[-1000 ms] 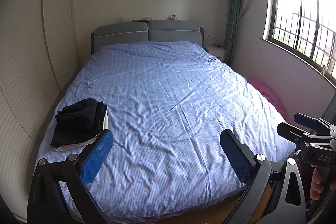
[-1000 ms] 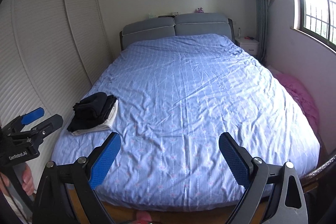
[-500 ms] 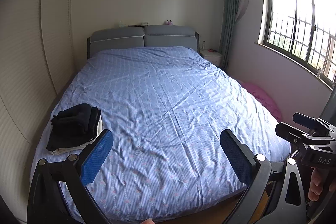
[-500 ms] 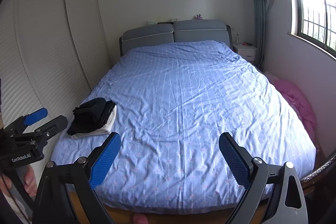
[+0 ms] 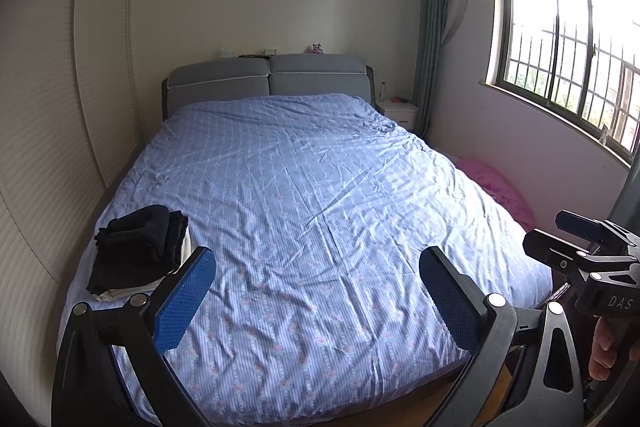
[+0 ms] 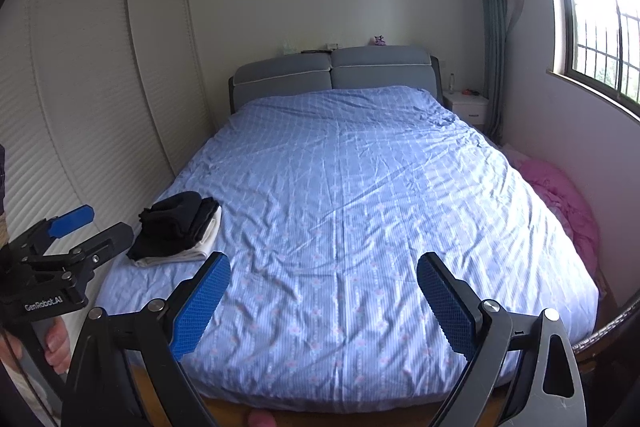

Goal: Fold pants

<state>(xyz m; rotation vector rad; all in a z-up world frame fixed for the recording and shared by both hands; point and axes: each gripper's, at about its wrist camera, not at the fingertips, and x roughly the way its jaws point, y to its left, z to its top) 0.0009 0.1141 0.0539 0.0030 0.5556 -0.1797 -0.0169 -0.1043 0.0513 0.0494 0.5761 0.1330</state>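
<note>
— Plainly, nothing is held: the left tongs (image 5: 316,301) are spread wide over the foot of the bed (image 5: 320,195), and the right tongs (image 6: 322,301) are spread just as wide, with only bedsheet seen between the blue pads (image 6: 200,311).

— Where are the pants to be found?

— A folded stack of dark clothes (image 5: 140,251) is seen ahead and to the left of both tongs, laid on a pale garment (image 6: 200,247) near the bed's left edge. Whether pants are among them cannot be told. No loose pants are seen on the sheet.

— What could go wrong from here?

— If the stack is reached for, several layers could be pinched at once, since the dark folds lie tight together and are hard to tell apart. The pile could also be dragged off the bed, because it is set close to the left edge beside the wardrobe (image 6: 80,107). The sheet itself could be caught by a low pad, as it is loose and wrinkled.

— And room for moving?

— Ample open bed is left ahead and to the right of the tongs, as far as the headboard (image 5: 268,75). To the left, room is judged narrow between bed and wardrobe. To the right, a pink heap (image 6: 560,195) lies on the floor under the window (image 5: 560,39). The two tools are carried close together, so a knock between them should be guarded against.
</note>
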